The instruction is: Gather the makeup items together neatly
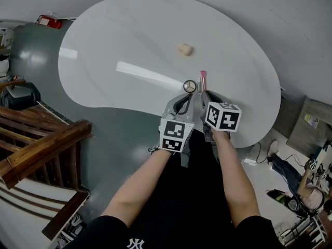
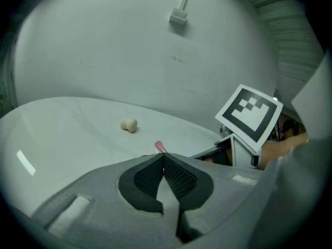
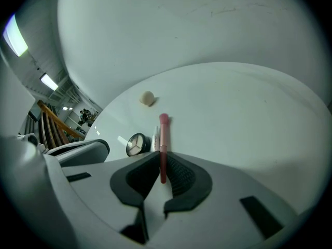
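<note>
Now the slim pink makeup stick (image 3: 163, 139), rounded at its far tip, is pinched between the black ribbed pads of the right tongs (image 3: 162, 158). Its near end is caught in the pads and the rest points straight out ahead of the tips, over the tabletop. Whether its far end rests on the surface I cannot tell.

Just left of the stick, ahead of the same tips, a small white tube (image 3: 155, 138) lies alongside it. Left again sits a round dark-rimmed compact (image 3: 137, 144) with a pale face, close to the tube.

The left tongs (image 2: 164, 158) are side by side with the right ones, on their left. Their jaws are pressed together at the tips with nothing between the pads. Past those tips only the pink end of the stick peeks out, and the right tongs' black-and-white marker cube (image 2: 250, 115) shows off to the right.

Well ahead of both pairs of tongs, apart from the other items, a beige peanut-shaped sponge (image 1: 185, 49) lies alone.

All of this is on a glossy white kidney-shaped table (image 1: 104, 56), with both tongs over its near edge. The person's forearms (image 1: 140, 191) reach in from behind them. Off to the left of the left tongs, beyond the table, stands a brown wooden stair rail (image 1: 41, 139).
</note>
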`<state>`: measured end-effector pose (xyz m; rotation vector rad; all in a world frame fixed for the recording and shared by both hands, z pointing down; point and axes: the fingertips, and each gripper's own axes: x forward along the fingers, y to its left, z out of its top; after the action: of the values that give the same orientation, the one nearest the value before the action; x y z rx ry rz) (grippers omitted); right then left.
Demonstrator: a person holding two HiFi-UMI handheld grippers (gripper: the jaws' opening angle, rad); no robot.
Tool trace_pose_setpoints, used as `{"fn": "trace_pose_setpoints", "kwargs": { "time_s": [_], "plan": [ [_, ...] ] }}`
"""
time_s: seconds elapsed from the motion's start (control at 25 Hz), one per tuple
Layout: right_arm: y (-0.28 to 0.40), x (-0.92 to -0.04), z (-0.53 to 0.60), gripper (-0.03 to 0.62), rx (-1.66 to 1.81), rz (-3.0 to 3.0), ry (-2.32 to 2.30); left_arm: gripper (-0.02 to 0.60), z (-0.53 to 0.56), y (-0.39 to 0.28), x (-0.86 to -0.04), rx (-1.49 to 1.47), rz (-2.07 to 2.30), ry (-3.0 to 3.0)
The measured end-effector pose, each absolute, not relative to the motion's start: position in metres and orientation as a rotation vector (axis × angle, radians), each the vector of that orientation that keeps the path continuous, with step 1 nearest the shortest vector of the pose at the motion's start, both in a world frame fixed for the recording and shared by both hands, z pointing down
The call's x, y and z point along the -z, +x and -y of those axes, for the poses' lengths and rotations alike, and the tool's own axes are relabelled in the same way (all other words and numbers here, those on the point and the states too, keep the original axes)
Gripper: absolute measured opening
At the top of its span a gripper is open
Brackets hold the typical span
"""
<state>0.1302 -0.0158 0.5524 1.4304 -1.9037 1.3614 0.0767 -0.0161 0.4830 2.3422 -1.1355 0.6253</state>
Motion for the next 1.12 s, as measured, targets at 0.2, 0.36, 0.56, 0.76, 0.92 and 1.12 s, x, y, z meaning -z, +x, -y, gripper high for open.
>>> {"fn": "trace_pose_setpoints", "kwargs": {
  "time_s": [0.2, 0.36, 0.56, 0.76, 0.92, 1.12],
  "plan": [
    [0.131, -0.555, 0.017, 0.051, -1.379, 1.886, 1.445, 0.009, 0.017, 0.072, -0.484, -0.62, 1.141, 2.334],
    [0.131, -0.555, 0.018, 0.052, -1.398, 1.887, 1.445, 0.009, 0.019, 0.071, -0.485, -0.621, 1.141, 2.331],
    [0.129, -0.554, 0.018, 0.052, -1.391, 1.885, 1.43, 0.009, 0.02, 0.071, -0.486, -0.623, 1.139, 2.331],
    [0.127, -0.552, 0.018, 0.069, -1.391, 1.881, 1.424, 0.009, 0.021, 0.068, -0.483, -0.621, 1.141, 2.336],
    [0.127, -0.546, 0.017, 0.072, -1.37, 1.882, 1.432, 0.009, 0.021, 0.065, -0.48, -0.612, 1.144, 2.341],
    [0.134, -0.534, 0.015, 0.074, -1.343, 1.894, 1.451, 0.009, 0.022, 0.065, -0.477, -0.606, 1.145, 2.349]
  ]
}}
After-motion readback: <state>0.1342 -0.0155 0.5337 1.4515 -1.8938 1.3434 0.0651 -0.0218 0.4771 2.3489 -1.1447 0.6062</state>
